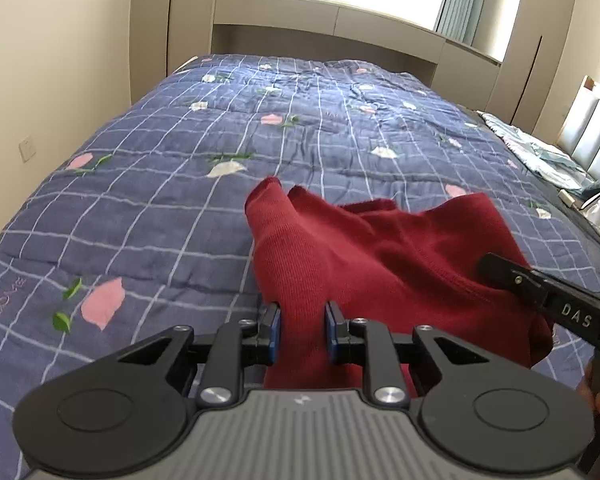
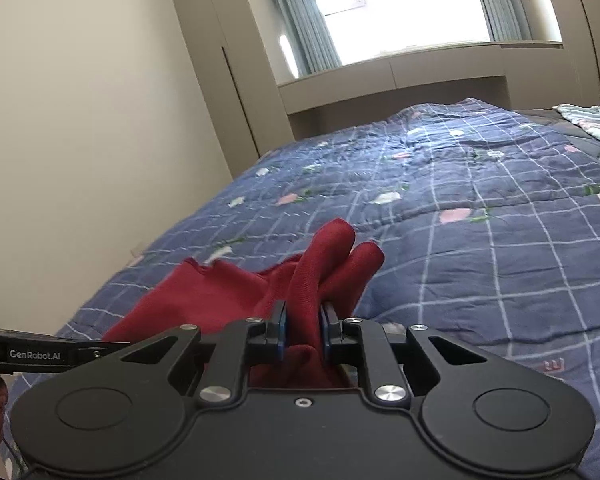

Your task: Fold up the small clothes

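A dark red knit garment hangs bunched between both grippers above the blue checked quilt. My left gripper is shut on one edge of the garment, cloth pinched between its blue pads. My right gripper is shut on another bunched edge of the same garment. The right gripper's black body shows at the right of the left wrist view. The left gripper's body shows at the left of the right wrist view. The garment's lower part is hidden behind the grippers.
The quilt covers a wide bed. A light patterned cloth lies at the bed's right side by a headboard. Beige cabinets and a bright window stand beyond the bed. A wall runs along the left.
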